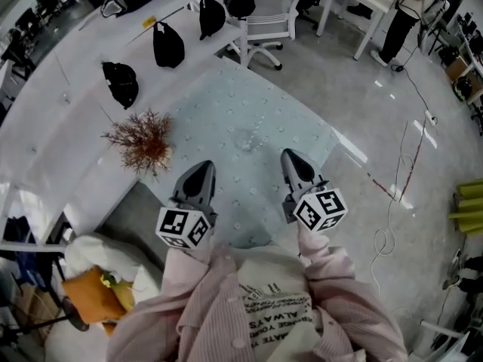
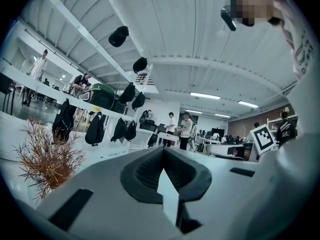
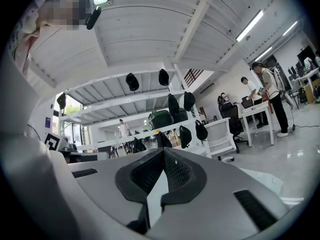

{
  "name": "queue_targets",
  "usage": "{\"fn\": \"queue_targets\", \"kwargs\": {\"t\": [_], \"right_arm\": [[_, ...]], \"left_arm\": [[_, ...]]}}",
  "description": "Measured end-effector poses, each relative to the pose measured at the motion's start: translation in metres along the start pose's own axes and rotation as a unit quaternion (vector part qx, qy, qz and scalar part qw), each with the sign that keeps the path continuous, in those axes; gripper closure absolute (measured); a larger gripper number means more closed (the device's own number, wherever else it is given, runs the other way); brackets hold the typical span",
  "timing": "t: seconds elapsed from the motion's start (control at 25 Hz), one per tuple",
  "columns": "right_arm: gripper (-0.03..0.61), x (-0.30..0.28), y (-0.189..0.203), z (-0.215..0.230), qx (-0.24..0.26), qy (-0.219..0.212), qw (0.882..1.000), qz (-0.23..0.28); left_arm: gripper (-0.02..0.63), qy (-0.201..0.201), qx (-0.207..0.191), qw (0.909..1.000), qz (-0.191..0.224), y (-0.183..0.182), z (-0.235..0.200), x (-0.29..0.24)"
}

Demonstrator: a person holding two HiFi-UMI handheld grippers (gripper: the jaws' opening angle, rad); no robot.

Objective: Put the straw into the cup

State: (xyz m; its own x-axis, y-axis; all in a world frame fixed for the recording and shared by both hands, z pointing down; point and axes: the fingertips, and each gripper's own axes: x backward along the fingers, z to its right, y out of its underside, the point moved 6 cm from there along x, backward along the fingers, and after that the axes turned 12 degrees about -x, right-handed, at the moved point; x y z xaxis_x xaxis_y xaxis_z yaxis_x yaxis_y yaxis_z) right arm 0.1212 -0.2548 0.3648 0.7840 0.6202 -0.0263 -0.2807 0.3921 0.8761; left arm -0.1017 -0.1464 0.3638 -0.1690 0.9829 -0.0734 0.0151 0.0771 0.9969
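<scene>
The right hand-held gripper (image 3: 162,150), jaws closed together, points toward shelves (image 3: 115,104) holding black bags (image 3: 185,135).

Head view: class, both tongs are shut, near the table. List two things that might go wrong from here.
1. What seems a clear cup barely shows on the pale tablecloth; it may get knocked.
2. The dried plant stands beside the left tongs; a sweep could snag it.

Table cover (image 1: 226,111): pale blue-green, dotted.
Dried plant (image 1: 142,140): reddish-brown.
Bags (image 1: 167,45): black.
Left gripper (image 1: 202,166), right gripper (image 1: 290,155): grey, black pads.
Marker cubes (image 1: 183,227): black-and-white squares.
Sleeves (image 1: 189,277): pink, finely striped.
</scene>
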Motion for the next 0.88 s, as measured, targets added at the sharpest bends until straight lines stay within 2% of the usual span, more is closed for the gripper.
{"fn": "queue_targets", "kwargs": {"t": [0.88], "right_arm": [[0.578, 0.0009, 0.0026, -0.0022, 0.035, 0.015, 0.999, 0.009]], "left_arm": [[0.614, -0.003, -0.001, 0.9999, -0.010, 0.0062, -0.0045, 0.0012]]}}
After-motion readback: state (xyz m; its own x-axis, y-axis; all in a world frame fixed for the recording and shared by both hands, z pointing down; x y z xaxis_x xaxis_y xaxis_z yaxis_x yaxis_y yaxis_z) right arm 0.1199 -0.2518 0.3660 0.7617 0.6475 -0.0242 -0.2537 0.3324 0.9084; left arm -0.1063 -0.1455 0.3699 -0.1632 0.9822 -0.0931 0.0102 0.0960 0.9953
